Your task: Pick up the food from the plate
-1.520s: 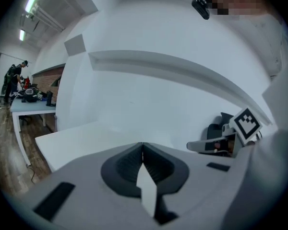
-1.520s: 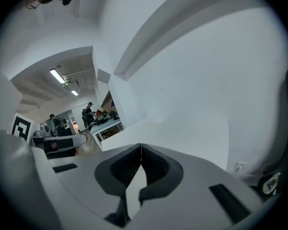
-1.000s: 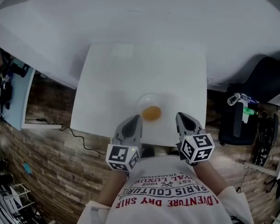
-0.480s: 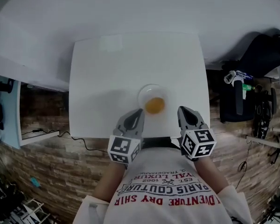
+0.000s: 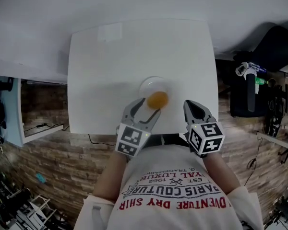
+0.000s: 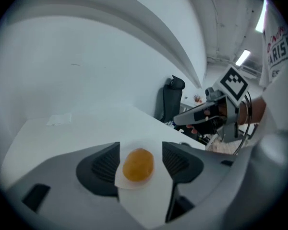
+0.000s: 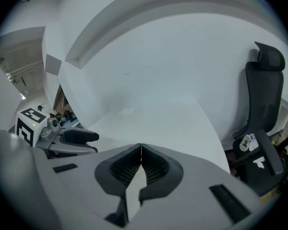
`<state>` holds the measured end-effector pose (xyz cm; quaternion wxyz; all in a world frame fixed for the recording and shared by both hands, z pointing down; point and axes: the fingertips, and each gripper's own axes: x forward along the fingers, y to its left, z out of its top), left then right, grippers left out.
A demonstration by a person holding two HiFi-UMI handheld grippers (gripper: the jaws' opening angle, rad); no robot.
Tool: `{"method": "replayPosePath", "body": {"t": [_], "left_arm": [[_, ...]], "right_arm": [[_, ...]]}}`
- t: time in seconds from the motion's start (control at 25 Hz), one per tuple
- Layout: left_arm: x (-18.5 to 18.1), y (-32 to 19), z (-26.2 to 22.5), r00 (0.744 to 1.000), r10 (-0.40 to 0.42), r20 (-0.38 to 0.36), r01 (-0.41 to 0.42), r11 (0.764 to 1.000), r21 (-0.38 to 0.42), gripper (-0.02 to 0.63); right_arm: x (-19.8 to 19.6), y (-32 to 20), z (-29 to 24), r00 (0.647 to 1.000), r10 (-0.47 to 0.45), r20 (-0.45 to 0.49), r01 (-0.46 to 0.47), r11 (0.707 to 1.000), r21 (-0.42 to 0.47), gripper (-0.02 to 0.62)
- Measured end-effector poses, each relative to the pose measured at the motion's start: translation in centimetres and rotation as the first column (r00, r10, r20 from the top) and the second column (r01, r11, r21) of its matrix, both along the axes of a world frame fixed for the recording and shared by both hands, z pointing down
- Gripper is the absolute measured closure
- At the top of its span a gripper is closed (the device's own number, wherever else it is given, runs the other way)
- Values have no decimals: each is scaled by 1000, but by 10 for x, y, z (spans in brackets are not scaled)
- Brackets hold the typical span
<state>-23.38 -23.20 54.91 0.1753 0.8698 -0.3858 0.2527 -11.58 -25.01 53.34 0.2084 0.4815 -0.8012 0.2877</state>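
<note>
A round orange piece of food lies on a small white plate near the front edge of the white table. My left gripper reaches the plate's near rim and its jaws are opening. In the left gripper view the food shows in the gap between the two dark pads, which stand clear of it. Just right of the plate, my right gripper hovers over the table's front edge. Its jaws are shut, with nothing between them.
A black office chair stands right of the table, also in the right gripper view. A pale paper label lies at the table's far side. The person's torso is close against the table's front edge.
The left gripper's jaws have gone from shut to open, and it has moved forward to the plate. The right gripper stays shut in about the same place.
</note>
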Motion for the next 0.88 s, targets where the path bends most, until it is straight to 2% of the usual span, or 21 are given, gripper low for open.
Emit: {"method": "replayPosePath", "body": {"t": [0.12,0.24,0.36,0.52,0.6,0.76,0.88], "left_arm": [[7,2,20,984,114,135,-109,993,-42,283],[15,0,32,959,201,202,-186,978,-90,241],[22,-4,46,938,263,227,-233,961,-152,225],[27,-4,68,900,355,255,-290,921,-259,225],[31,-5,74,889,381,254,-303,906,-297,225],[35,-6,85,865,424,268,-321,879,-354,225],[38,-8,90,853,438,283,-325,871,-369,225]], "right_arm": [[-2,4,6,999,-42,13,42,999,-33,581],[0,8,12,998,-64,14,65,997,-53,583],[5,8,16,998,-66,8,67,996,-62,583],[8,8,19,997,-76,5,76,995,-69,581],[9,8,22,997,-80,7,80,994,-76,582],[8,9,26,996,-85,13,86,992,-89,583],[10,7,28,996,-83,12,84,992,-93,581]]}}
